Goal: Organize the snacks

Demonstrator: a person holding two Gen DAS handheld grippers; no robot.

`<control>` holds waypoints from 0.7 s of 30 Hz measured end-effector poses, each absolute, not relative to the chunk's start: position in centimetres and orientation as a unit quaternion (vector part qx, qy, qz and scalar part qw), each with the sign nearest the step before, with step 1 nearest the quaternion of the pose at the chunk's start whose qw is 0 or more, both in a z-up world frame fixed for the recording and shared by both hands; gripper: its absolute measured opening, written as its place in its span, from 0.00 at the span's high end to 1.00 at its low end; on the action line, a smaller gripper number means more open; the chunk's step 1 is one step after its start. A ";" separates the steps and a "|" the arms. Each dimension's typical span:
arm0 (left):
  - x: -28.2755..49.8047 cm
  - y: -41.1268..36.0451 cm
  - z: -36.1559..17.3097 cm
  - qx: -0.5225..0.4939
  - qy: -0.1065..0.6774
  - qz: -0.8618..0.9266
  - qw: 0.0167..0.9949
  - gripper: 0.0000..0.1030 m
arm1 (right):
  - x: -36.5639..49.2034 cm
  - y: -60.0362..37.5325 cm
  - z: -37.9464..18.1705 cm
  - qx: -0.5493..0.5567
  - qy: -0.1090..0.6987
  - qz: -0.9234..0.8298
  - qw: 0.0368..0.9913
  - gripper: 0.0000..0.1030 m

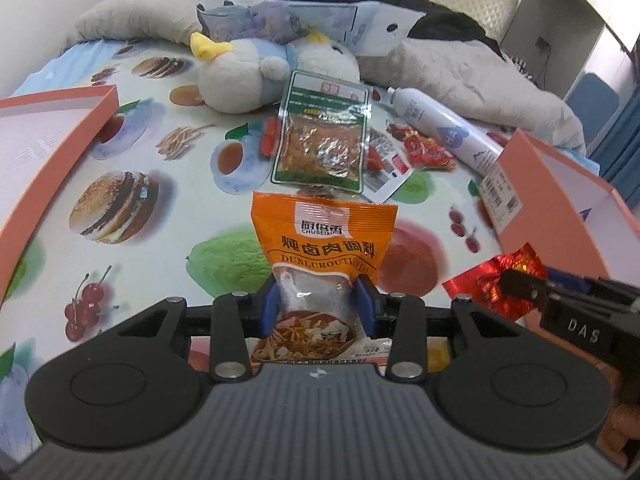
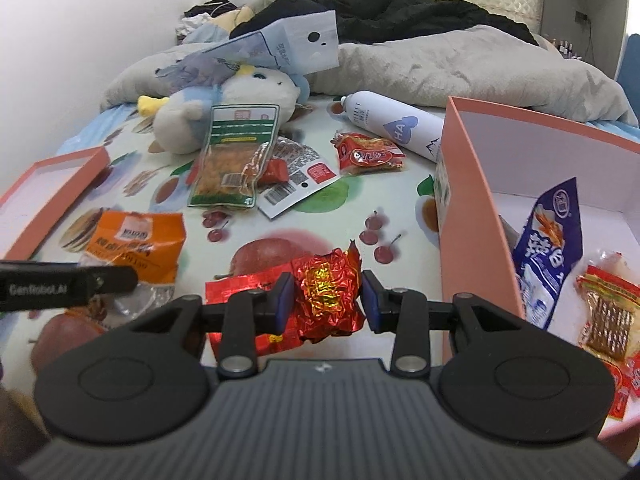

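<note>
the orange seasoning packet [image 1: 324, 240] has its lower end hidden behind the gripper body in the left wrist view, and is blurred in the right wrist view. the pink box [image 2: 472, 208] runs off the right edge, so its far side goes unseen. the pink lid [image 1: 52, 152] is cut by the left edge. the white-labelled packet [image 2: 298, 180] lies partly under the green-bordered packet [image 2: 234, 152].
</note>
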State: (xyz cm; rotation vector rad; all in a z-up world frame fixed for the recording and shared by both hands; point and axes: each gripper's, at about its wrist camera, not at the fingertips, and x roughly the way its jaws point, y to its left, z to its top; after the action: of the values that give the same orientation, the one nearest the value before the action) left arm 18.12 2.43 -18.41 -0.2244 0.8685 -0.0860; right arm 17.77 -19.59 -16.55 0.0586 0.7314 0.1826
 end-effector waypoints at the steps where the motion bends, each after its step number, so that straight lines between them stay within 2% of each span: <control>1: 17.9 2.3 -18.1 -0.113 0.418 -0.043 0.900 0.56 | 17.5 -19.7 -16.3 0.030 0.355 0.088 0.930 0.62; 21: 17.3 0.1 -9.1 -0.123 0.366 -0.070 0.920 0.56 | 14.9 -22.7 -9.0 0.069 0.297 0.086 0.949 0.62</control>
State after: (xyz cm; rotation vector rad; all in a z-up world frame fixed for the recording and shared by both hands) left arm 17.33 0.12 -9.14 -0.2529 0.7516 -0.1433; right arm 14.92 -22.75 -9.01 0.1396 0.6039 0.1754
